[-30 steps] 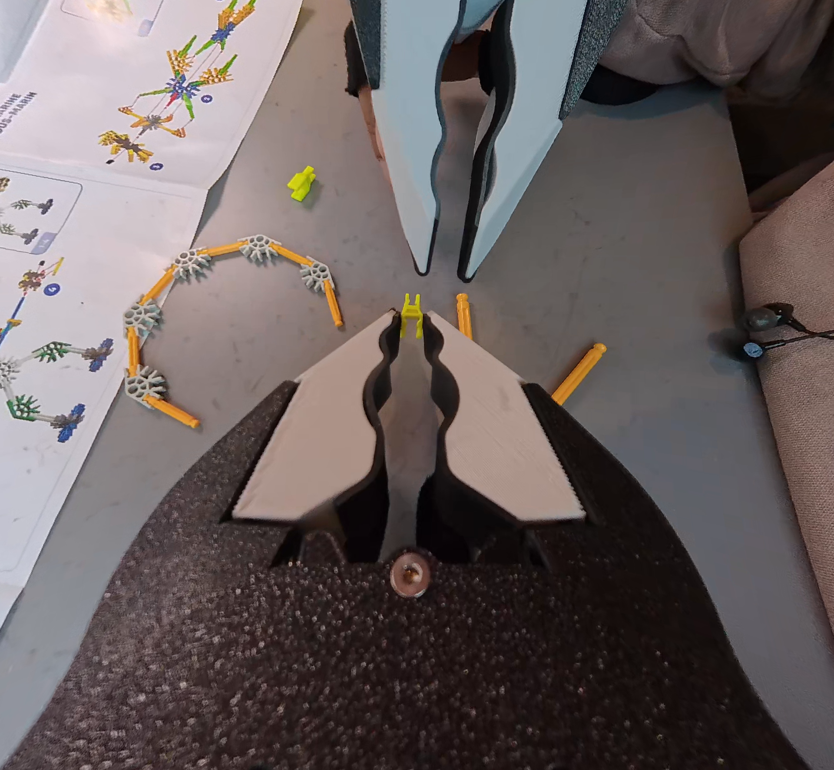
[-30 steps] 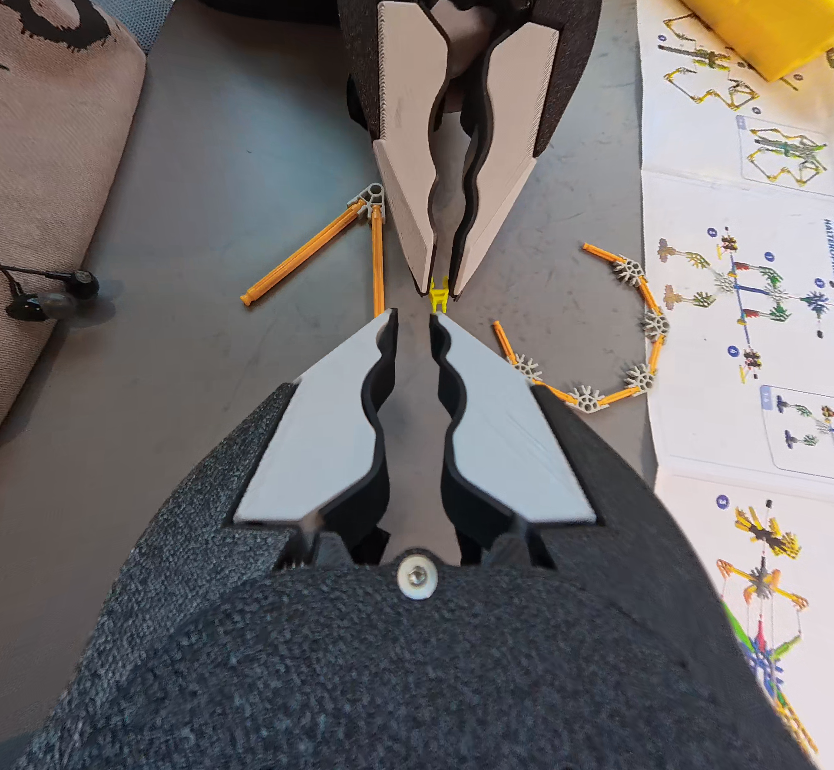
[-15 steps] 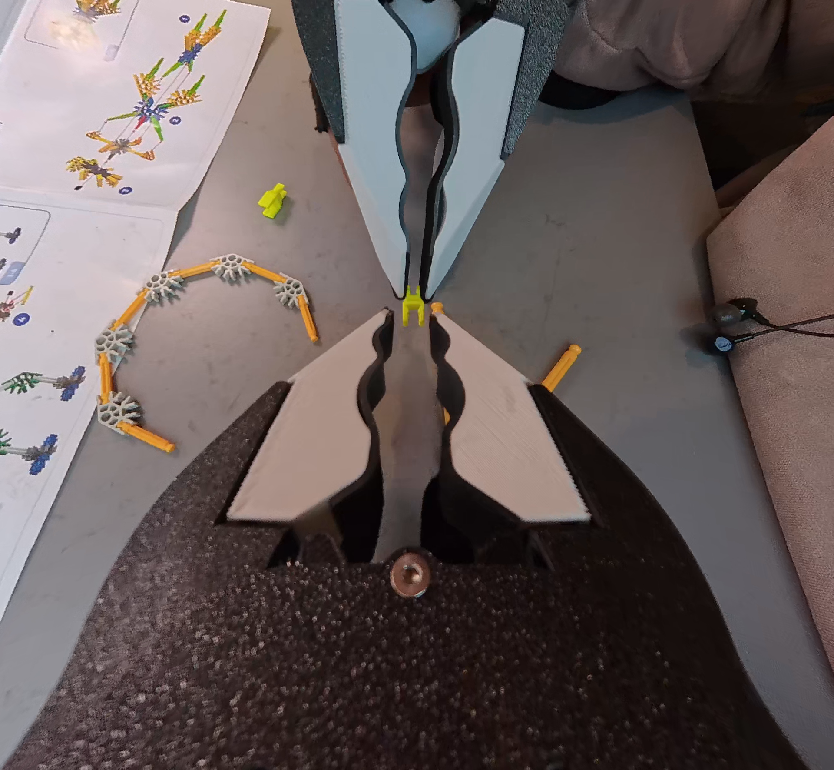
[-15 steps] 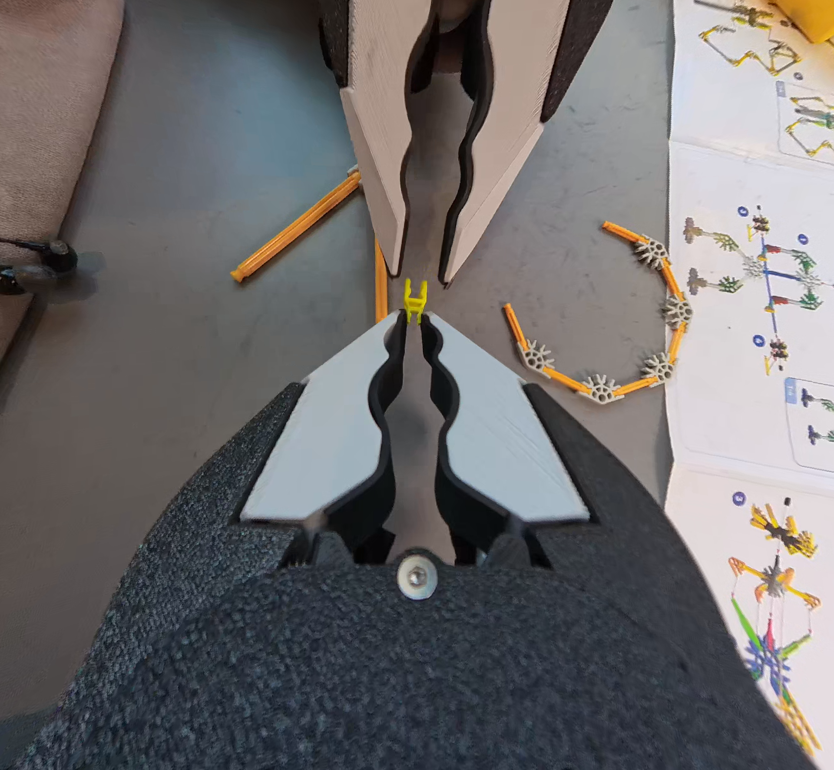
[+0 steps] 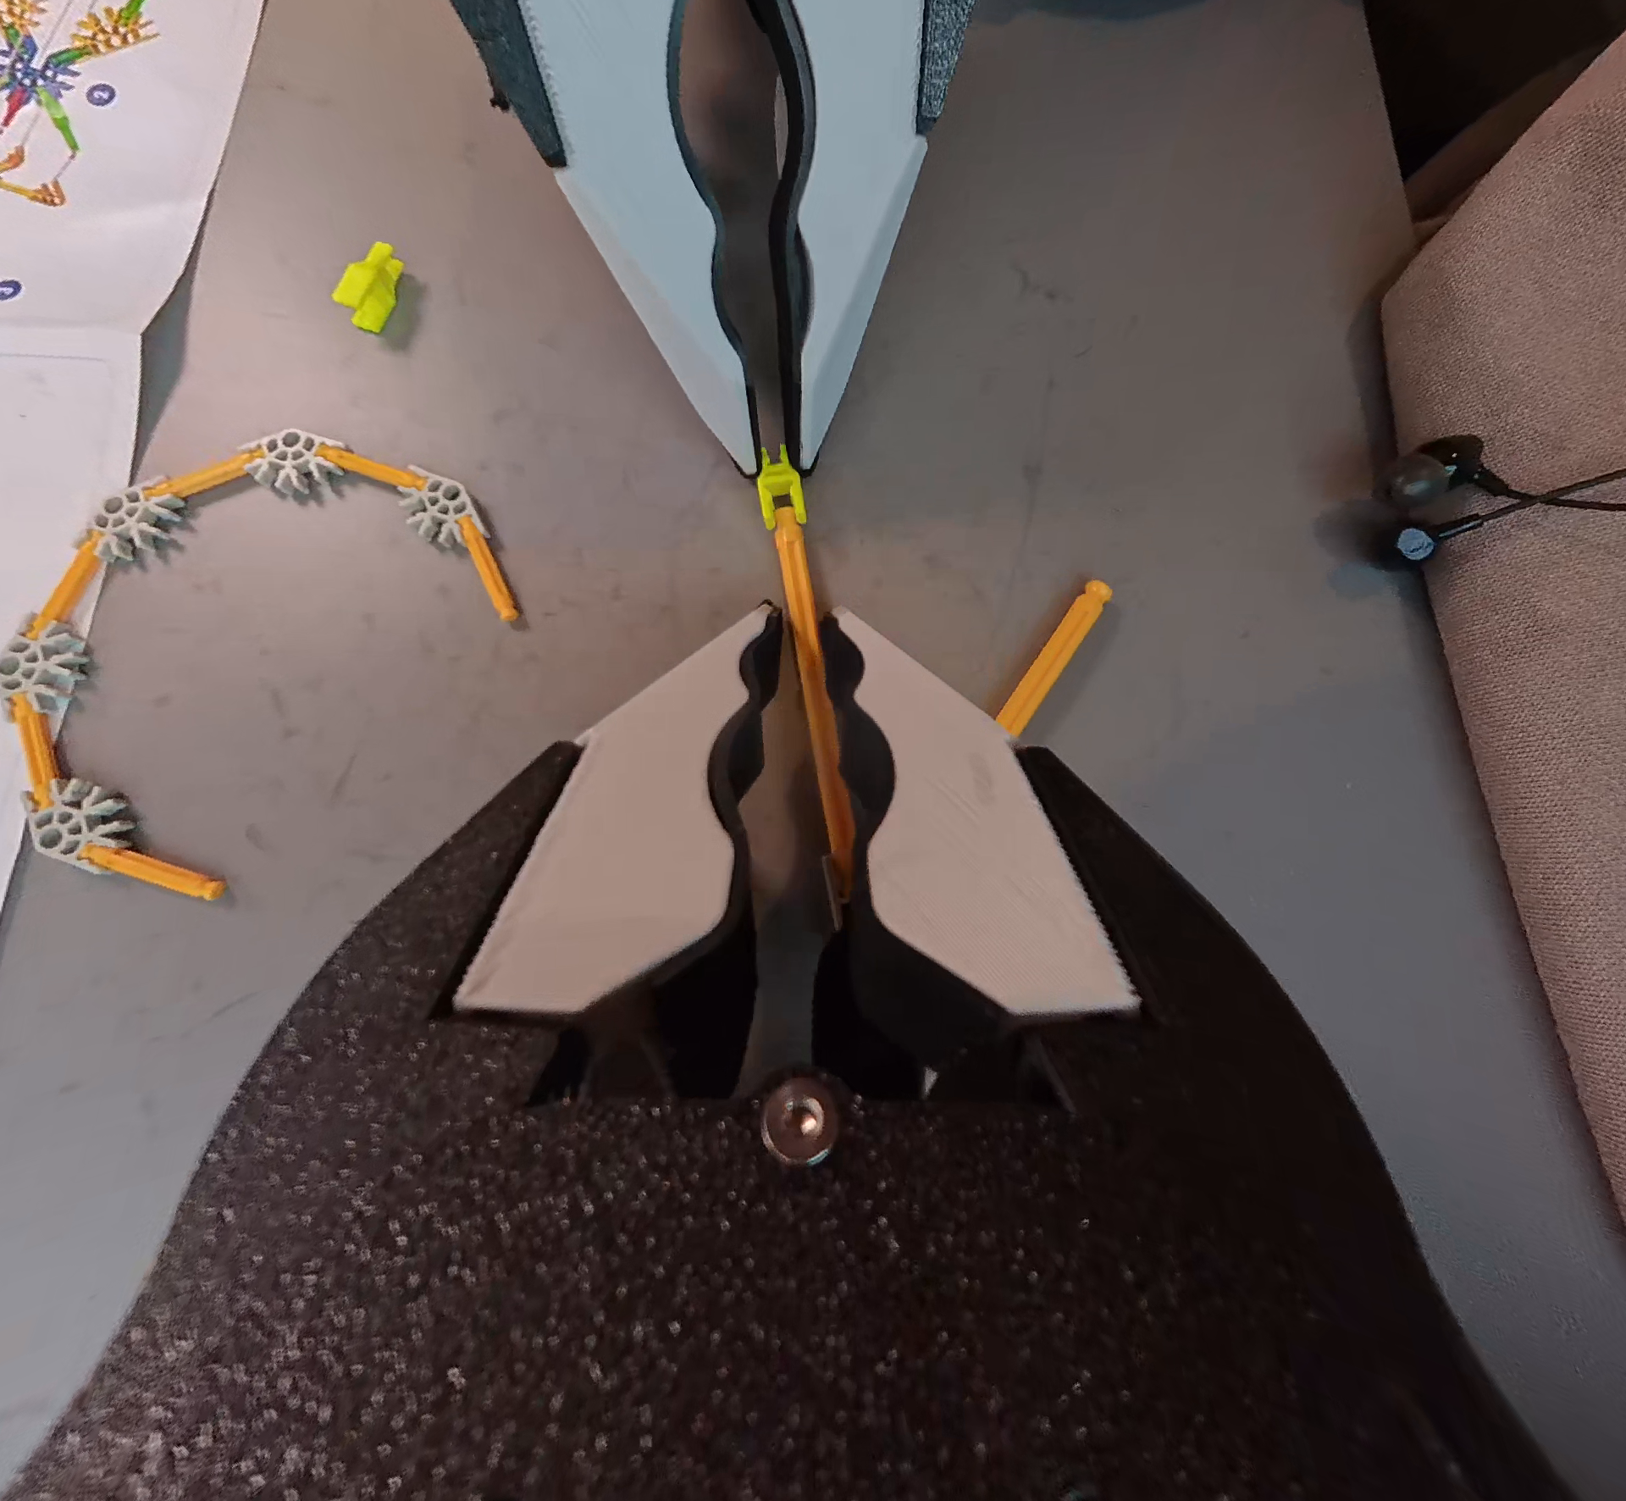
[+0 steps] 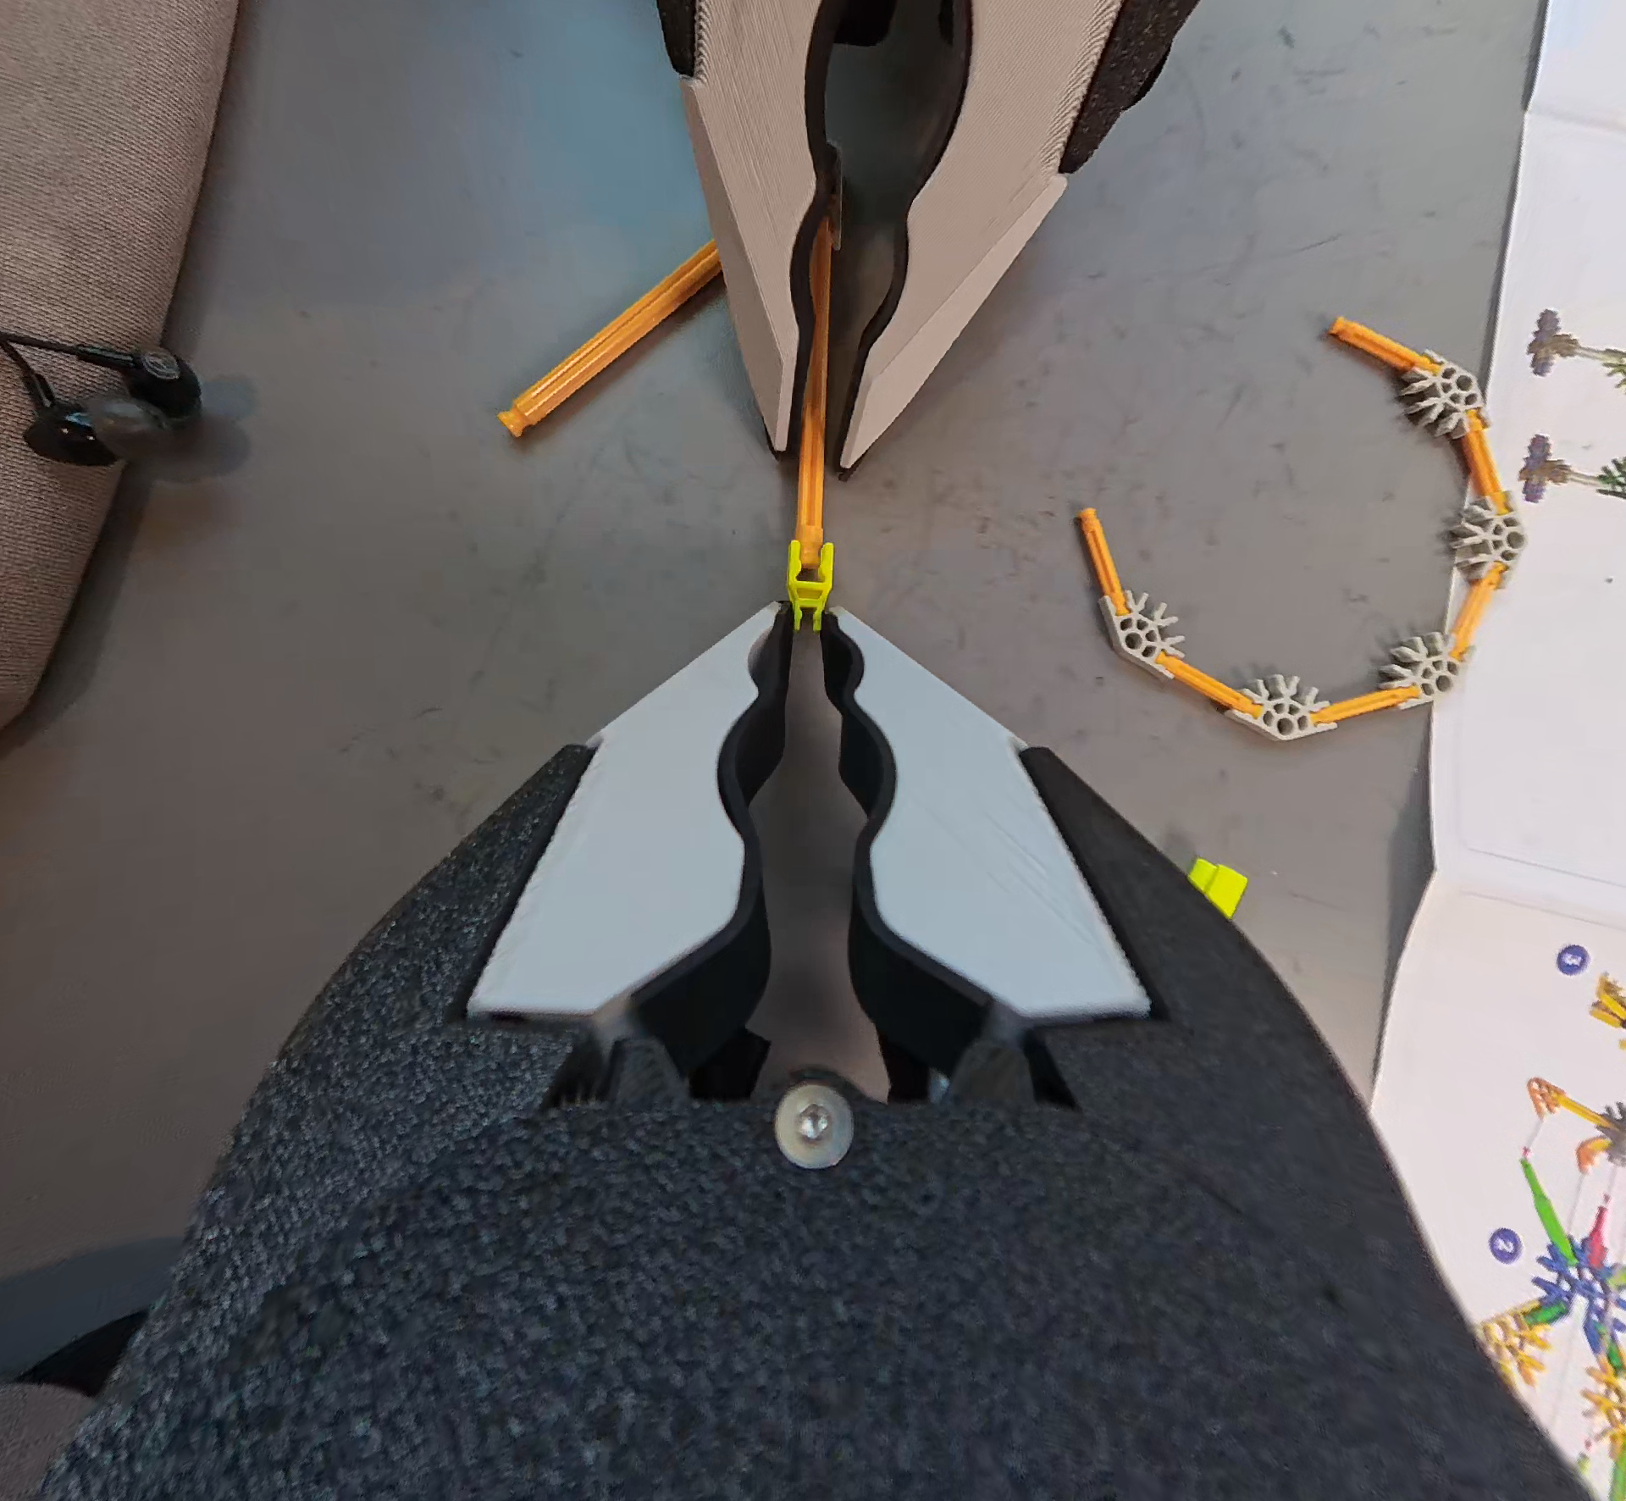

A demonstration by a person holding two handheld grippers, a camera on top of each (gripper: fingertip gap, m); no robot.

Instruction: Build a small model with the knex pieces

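My right gripper point(image 6: 808, 612) is shut on a small yellow-green clip point(image 6: 809, 583), pinched at its fingertips. The clip's far end sits on the tip of an orange rod point(image 6: 811, 403). That rod runs back between the fingers of my left gripper point(image 6: 809, 460), whose jaws stand close around it. In the left wrist view the same rod point(image 5: 814, 711) lies in my left gripper point(image 5: 805, 612), and the right gripper point(image 5: 781, 469) comes in from the top holding the clip point(image 5: 781, 491). A second orange rod point(image 5: 1051, 658) angles off to the right from under my left fingers, with their joint hidden.
A curved chain of grey connectors and orange rods point(image 5: 290, 460) lies on the grey table to the left. A loose yellow-green clip point(image 5: 369, 288) lies near it. A printed instruction sheet point(image 5: 132, 183) covers the left edge. Black earphones point(image 5: 1425, 482) rest beside a beige cushion point(image 5: 1540, 623) on the right. My left and right fingertips are right by each other.
The clip passed from my left gripper to my right gripper. My left gripper opened, drew back and closed around the orange rod. The clip now meets the rod's tip.
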